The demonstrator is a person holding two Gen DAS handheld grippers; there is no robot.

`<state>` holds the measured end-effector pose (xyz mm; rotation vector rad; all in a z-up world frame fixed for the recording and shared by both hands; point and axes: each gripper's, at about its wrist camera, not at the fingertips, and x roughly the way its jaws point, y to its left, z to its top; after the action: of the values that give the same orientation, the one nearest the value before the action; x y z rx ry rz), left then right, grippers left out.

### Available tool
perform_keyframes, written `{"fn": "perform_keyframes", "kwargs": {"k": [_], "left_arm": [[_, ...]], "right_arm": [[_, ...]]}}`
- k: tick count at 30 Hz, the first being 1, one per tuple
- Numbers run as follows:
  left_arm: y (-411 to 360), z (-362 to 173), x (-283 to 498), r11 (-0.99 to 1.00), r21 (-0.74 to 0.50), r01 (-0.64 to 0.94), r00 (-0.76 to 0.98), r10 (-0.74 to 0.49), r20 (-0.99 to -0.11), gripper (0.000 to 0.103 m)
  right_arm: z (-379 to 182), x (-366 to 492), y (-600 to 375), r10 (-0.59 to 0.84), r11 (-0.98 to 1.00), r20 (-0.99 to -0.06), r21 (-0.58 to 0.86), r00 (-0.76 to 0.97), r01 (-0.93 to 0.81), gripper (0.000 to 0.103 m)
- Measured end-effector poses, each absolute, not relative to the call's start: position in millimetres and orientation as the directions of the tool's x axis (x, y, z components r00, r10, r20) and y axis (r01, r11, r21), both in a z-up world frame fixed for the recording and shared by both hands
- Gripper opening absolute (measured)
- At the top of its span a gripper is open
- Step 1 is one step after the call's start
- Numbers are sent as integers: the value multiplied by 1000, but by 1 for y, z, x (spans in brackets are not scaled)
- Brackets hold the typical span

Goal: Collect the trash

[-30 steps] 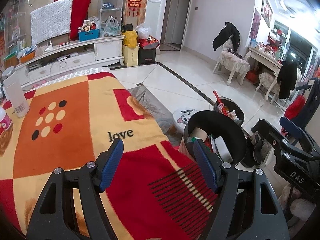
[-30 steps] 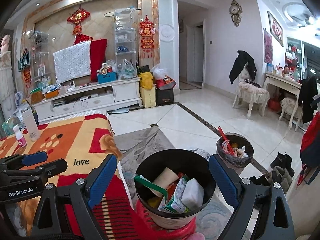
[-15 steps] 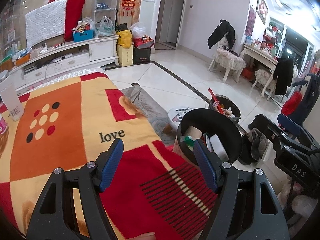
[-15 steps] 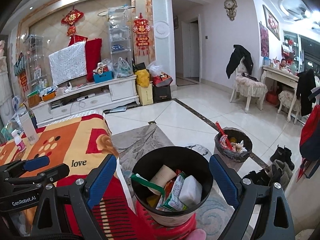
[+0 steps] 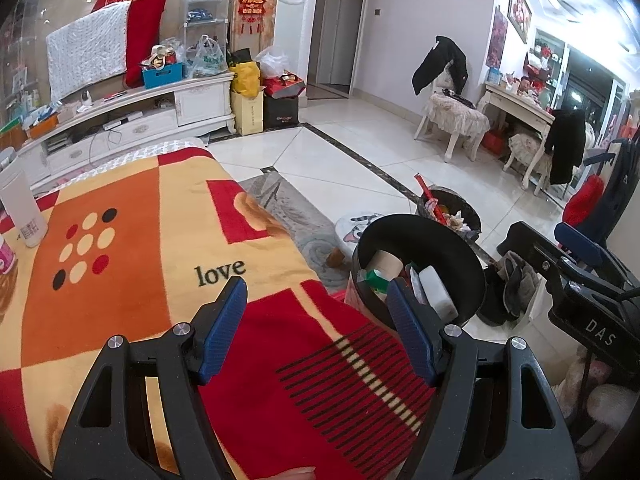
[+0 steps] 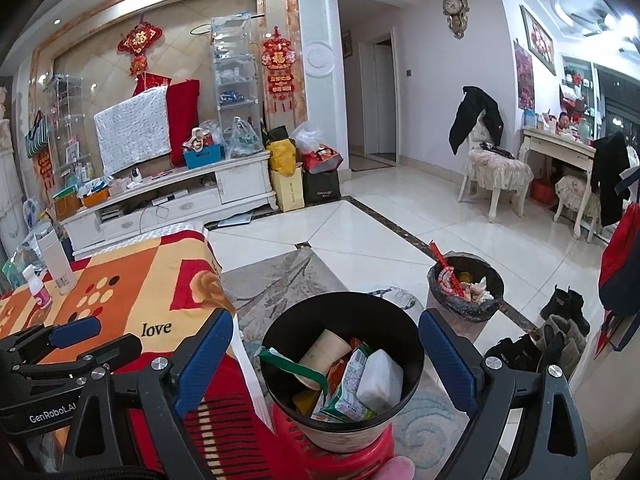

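A black trash bin stands on a red stool beside the blanket-covered table. It holds a paper cup, snack wrappers and a white wad. My right gripper hovers above the bin, open, its blue pads either side of the bin's mouth and holding nothing. My left gripper is open over the red and orange blanket, empty, with the same bin just to its right. The left gripper also shows at the left of the right wrist view.
A second, bag-lined bin full of rubbish stands on the tiled floor behind. A white bottle and a small pink-labelled bottle stand at the table's far left. Shoes, chairs and a TV cabinet line the room.
Both views have shifted only slightly; the bin looks a little lower and nearer in each. Neither gripper has taken hold of anything.
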<state>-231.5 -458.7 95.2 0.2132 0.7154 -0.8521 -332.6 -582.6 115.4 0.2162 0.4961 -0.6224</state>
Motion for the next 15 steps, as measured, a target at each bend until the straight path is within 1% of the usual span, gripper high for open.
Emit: {"fn": "perform_keyframes", "kwargs": {"k": [15], "left_arm": [[-461,94,-234,645,-113,756,429,-618,-658,72]], "right_arm": [[112,-332,-585,-508,789,-516,43,690,613,93]]}}
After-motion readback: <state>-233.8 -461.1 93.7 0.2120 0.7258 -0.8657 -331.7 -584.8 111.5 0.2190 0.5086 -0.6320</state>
